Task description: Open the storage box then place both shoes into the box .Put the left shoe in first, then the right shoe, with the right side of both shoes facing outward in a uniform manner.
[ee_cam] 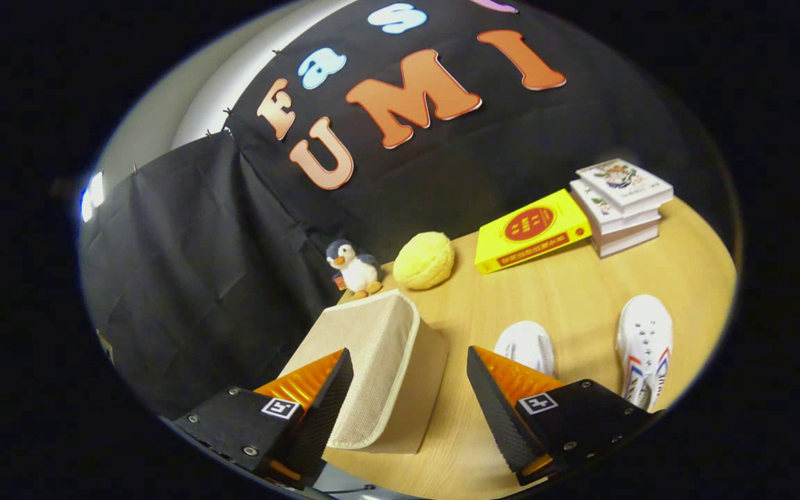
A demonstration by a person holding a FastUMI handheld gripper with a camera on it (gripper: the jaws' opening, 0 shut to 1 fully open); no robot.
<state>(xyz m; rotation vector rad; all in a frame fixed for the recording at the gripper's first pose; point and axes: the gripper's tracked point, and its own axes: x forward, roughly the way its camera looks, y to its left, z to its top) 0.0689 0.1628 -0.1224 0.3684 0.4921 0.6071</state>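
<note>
Your gripper (410, 385) has its fingers spread apart, gripping nothing; one beige woven-fabric storage box (379, 368), lid closed, sits between them on the wooden table (567, 292). Two white canvas shoes (526, 346) (644, 347) lie just beyond the right finger. Further off: one plush penguin (354, 268), one bumpy yellow ball (424, 260), one yellow book (532, 230), three stacked white books (621, 205).

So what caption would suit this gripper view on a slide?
Open gripper poised over a closed beige fabric storage box, two white shoes waiting on the wooden table.
</note>
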